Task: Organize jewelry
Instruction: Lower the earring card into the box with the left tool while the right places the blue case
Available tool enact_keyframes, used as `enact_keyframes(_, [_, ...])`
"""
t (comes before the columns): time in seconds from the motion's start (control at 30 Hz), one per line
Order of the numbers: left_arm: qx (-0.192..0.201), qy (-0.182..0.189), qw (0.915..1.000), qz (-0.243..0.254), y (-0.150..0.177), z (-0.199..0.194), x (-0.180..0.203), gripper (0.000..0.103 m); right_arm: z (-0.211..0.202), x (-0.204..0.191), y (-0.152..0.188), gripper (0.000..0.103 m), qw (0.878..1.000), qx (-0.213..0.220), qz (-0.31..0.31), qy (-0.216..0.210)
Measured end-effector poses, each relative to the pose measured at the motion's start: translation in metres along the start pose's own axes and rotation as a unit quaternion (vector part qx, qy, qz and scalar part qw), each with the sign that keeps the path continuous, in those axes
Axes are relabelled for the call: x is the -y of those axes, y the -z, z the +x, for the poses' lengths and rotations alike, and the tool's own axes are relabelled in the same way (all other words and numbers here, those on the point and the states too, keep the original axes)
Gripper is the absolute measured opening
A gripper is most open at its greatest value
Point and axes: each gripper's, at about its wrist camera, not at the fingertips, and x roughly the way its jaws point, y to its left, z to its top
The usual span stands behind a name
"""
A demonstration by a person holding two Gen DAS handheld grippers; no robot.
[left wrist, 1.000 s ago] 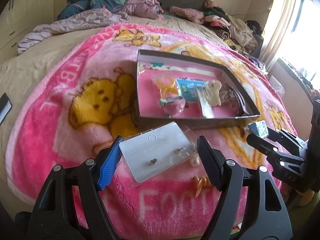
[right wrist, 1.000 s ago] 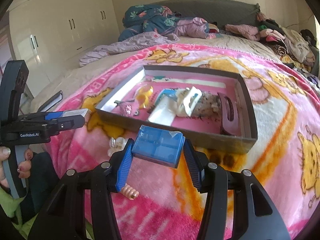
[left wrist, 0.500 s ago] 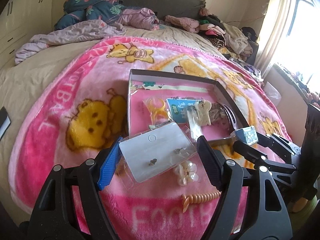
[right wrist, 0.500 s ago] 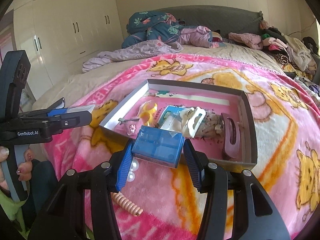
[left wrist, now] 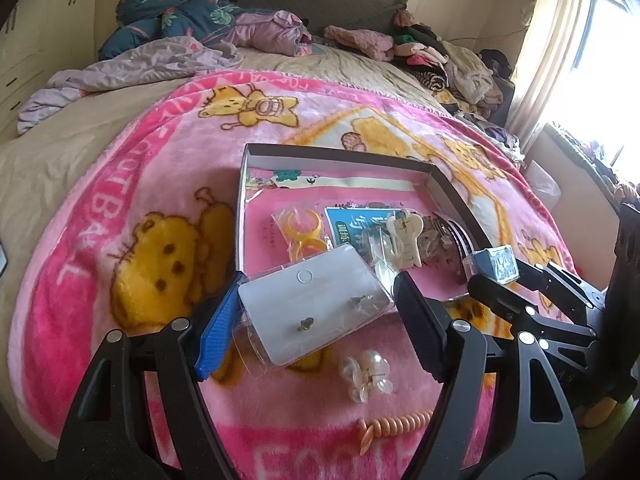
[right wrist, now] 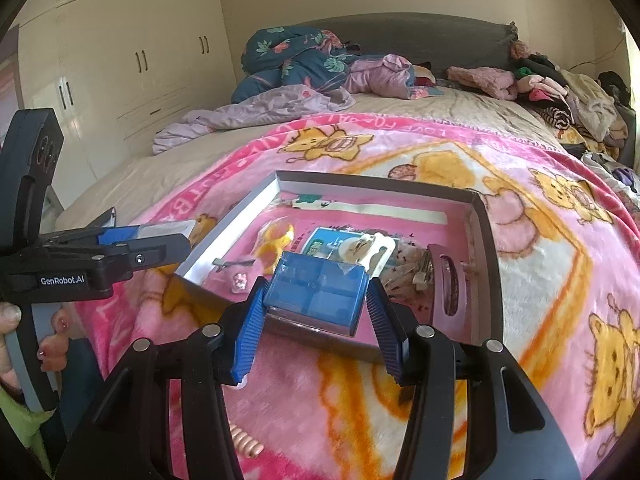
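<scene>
My left gripper (left wrist: pixel 316 316) is shut on a white earring card in a clear sleeve (left wrist: pixel 312 304), held above the pink blanket just before the near edge of the open cardboard box (left wrist: pixel 340 155). My right gripper (right wrist: pixel 316 312) is shut on a small blue plastic box (right wrist: pixel 320 286), held over the cardboard box's near wall (right wrist: pixel 340 340). Inside the cardboard box lie orange rings (left wrist: pixel 302 232), a blue packet (left wrist: pixel 352 224), a cream hair clip (left wrist: pixel 404 236) and a dark hairband (right wrist: pixel 446 284). The right gripper shows in the left wrist view (left wrist: pixel 496 276), the left gripper in the right wrist view (right wrist: pixel 168 236).
A pearl hair ornament (left wrist: pixel 366 372) and an orange spiral hair tie (left wrist: pixel 394 424) lie on the blanket (left wrist: pixel 120 184) in front of the cardboard box. Bedding and clothes are piled at the bed's far end (left wrist: pixel 208 12). Wardrobes (right wrist: pixel 120 64) stand at the left.
Both grippers have risen and pulled back with their loads. The cardboard box and the loose items on the blanket now sit lower and farther in view.
</scene>
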Motion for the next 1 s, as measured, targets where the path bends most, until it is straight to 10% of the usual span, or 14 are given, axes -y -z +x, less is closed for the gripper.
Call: enact_keyframes(1.0, [-0.039,-0.001,0.9992,0.001,-0.036,0.08,-0.012,0.066,0.073,0.047,-0.033,0.048,0.999,-0.024,0.018,0.018])
